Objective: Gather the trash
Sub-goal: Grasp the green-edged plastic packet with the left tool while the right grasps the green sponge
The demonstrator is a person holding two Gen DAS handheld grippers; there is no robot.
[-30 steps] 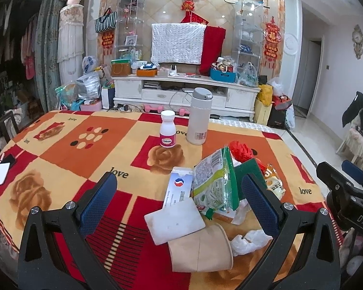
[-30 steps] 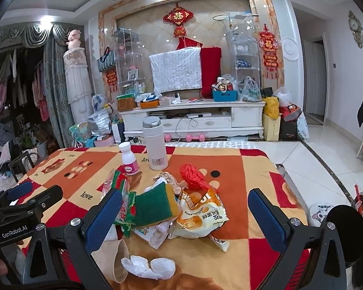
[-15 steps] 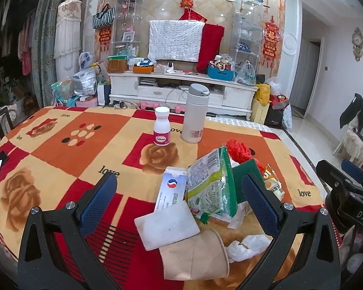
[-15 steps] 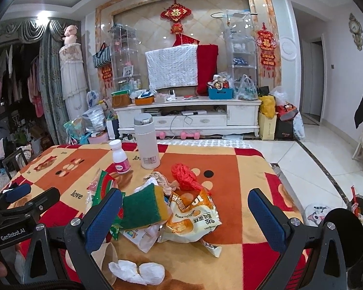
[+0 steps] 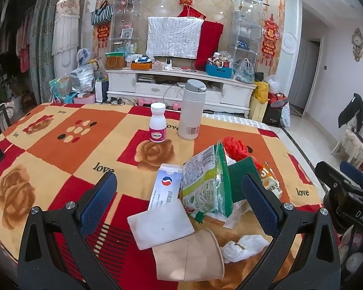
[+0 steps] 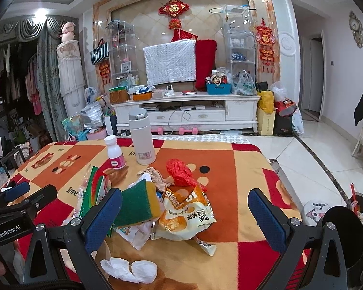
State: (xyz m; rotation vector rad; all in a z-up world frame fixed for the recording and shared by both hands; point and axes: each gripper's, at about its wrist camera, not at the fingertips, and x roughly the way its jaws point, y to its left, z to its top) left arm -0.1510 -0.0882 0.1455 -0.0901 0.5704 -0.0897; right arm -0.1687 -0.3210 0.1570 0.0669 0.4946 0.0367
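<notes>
- Progress: nothing looks collected yet. Trash pile sits on the desk (image 5: 60, 145), on its patterned orange-red cloth, at the near right part of the top.
- Pile contents, left wrist view: flattened white medicine carton (image 5: 165, 188), green-white snack bag (image 5: 205, 186) standing on edge, green scouring sponge (image 5: 242, 176), crumpled red plastic (image 5: 236, 145), brown paper cup (image 5: 191, 257) lying on its side, white tissue wad (image 5: 244, 244), dirty white card (image 5: 161, 222) overlapping carton and cup.
- Right wrist view adds an orange-yellow snack packet (image 6: 184, 215) lying against the sponge (image 6: 138, 203); the tissue (image 6: 129, 269) lies apart, nearer the camera.
- Not trash by my reading: Caltrate bottle (image 5: 158, 125) and white thermos (image 5: 191, 111), both upright, side by side behind the pile.
- Bin: a dark round container with scraps shows on the floor at right (image 6: 359, 207); I judge it the likely drop point, not confirmed.
- Left gripper (image 5: 180, 207): jaws spread wide, empty, hovering low over carton, card and cup, aimed forward across the desk.
- Right gripper (image 6: 185, 217): jaws also wide apart, holding nothing, framing sponge and snack packet.
- Remaining: entire pile. Likely first grasp is the cup or the carton for the left, the packet for the right.
</notes>
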